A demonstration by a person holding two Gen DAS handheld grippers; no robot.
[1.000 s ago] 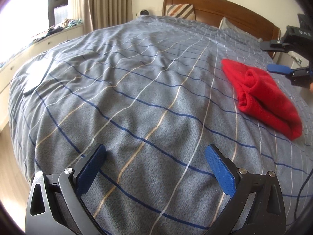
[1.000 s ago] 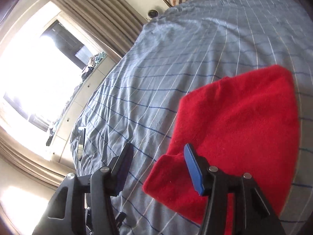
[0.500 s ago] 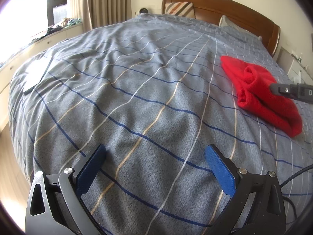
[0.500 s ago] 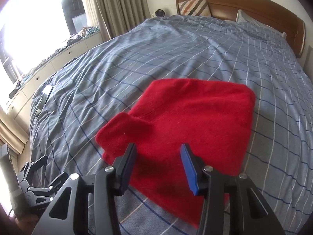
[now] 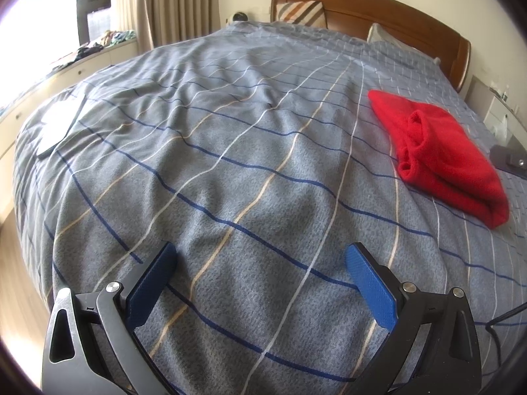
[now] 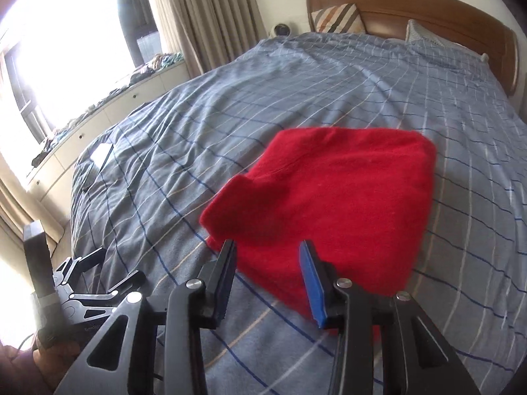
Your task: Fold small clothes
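Observation:
A red folded garment [image 6: 329, 204] lies flat on the grey checked bedspread [image 6: 296, 98]; in the left wrist view the garment [image 5: 444, 154] sits at the right with rolled folds showing at its near edge. My right gripper [image 6: 267, 245] hovers just over the garment's near corner. Its jaws are closing, the pads stand apart, and nothing is pinched between them. Over bare bedspread near the bed's foot, my left gripper [image 5: 262, 250] is wide open and holds nothing.
A wooden headboard [image 5: 378, 10] with a striped pillow [image 5: 301, 13] closes the far end. A flat white item [image 5: 57, 125] lies at the bed's left edge. Low cabinets [image 6: 108, 115] with loose clothes run under the window. A black cable [image 5: 504, 319] trails at the right.
My right gripper rolled upright and drew back to the garment's near corner while its jaws narrowed. It slid out to the right edge of the left wrist view. The left gripper stayed put.

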